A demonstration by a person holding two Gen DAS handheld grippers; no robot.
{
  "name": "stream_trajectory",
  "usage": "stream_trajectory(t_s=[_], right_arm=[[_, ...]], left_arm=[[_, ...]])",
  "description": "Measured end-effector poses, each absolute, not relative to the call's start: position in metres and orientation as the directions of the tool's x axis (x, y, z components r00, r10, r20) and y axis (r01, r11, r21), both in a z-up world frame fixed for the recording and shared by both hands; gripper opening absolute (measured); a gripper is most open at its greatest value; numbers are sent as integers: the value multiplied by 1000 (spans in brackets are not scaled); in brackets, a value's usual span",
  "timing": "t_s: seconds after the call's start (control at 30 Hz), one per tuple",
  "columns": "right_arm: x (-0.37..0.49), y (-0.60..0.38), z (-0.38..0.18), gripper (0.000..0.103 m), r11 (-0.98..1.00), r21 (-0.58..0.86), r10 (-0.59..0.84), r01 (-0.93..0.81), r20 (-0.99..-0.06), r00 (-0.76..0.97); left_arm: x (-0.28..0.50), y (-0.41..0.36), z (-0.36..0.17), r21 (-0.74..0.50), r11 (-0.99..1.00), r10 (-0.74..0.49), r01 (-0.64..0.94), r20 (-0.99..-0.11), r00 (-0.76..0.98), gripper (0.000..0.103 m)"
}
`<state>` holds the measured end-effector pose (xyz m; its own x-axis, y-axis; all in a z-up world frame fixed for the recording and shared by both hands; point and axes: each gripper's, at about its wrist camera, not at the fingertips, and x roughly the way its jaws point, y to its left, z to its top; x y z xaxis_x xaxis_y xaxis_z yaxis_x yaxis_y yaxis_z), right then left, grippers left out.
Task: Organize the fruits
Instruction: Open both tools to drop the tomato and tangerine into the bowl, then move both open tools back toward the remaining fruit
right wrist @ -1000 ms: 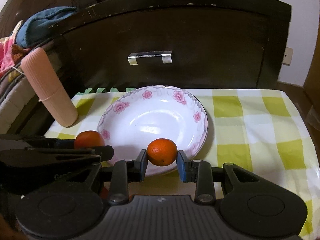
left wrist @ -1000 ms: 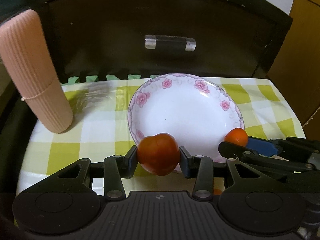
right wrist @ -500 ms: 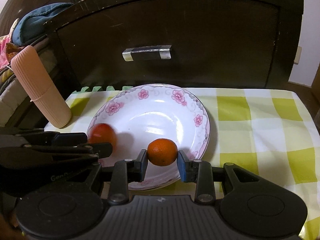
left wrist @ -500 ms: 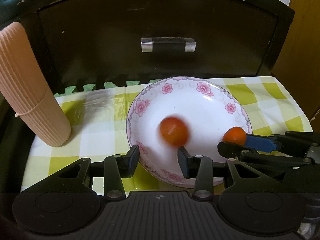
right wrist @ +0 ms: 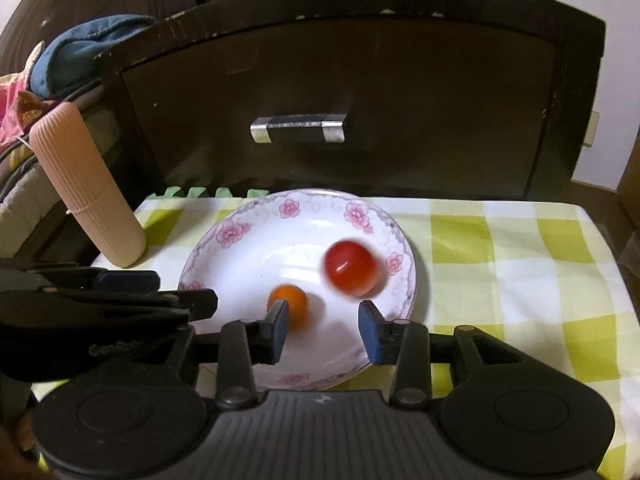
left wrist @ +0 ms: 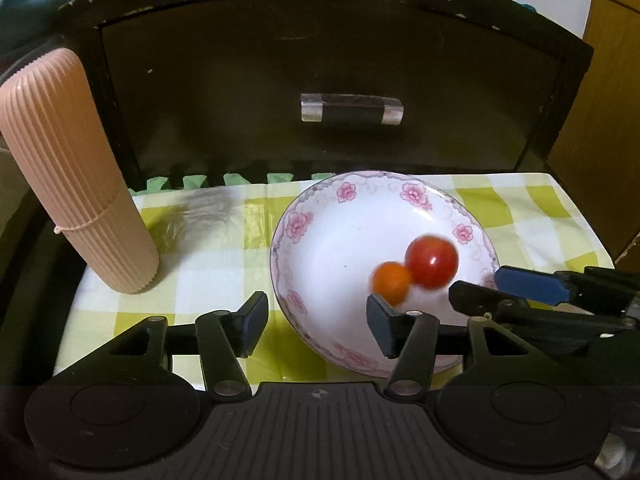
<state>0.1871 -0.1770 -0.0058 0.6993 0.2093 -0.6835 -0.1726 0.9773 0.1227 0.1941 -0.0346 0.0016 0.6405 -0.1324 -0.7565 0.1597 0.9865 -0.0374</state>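
A red tomato (left wrist: 431, 262) (right wrist: 351, 267) and a small orange fruit (left wrist: 391, 281) (right wrist: 291, 303) lie loose and motion-blurred in the white plate with pink flowers (left wrist: 320, 232) (right wrist: 224, 248). My left gripper (left wrist: 316, 318) hangs over the plate's near rim, its jaws opening with nothing between them. My right gripper (right wrist: 323, 330) is also over the near rim, jaws opening; the orange fruit sits just beyond its left fingertip (right wrist: 277, 326), free of the pads. Each gripper shows at the edge of the other's view.
The plate rests on a green-and-white checked cloth (left wrist: 208, 248) (right wrist: 512, 264). A ribbed pink cylinder (left wrist: 72, 176) (right wrist: 86, 188) leans at the left. A dark wooden drawer front with a metal handle (left wrist: 352, 109) (right wrist: 298, 128) stands right behind the plate.
Both grippers let go: the tomato dropped from the left jaws and rolled right across the plate; the orange fruit left the right jaws and sits in the plate. Both jaws widened.
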Motion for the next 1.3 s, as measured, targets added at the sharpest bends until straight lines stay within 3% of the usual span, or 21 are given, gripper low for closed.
stream_trajectory(t_s=[0.37,1.3], right_arm=[[158,-182,6,38,980,122,199,-159,-677,709],[50,-178,-2,40,972,186,232,-141,-707,668]], left_arm=[[165,-32,5,-22,987,-122,162,-759,640,69],[70,-2,-4,-49,991,-112,127,-820,561,72]])
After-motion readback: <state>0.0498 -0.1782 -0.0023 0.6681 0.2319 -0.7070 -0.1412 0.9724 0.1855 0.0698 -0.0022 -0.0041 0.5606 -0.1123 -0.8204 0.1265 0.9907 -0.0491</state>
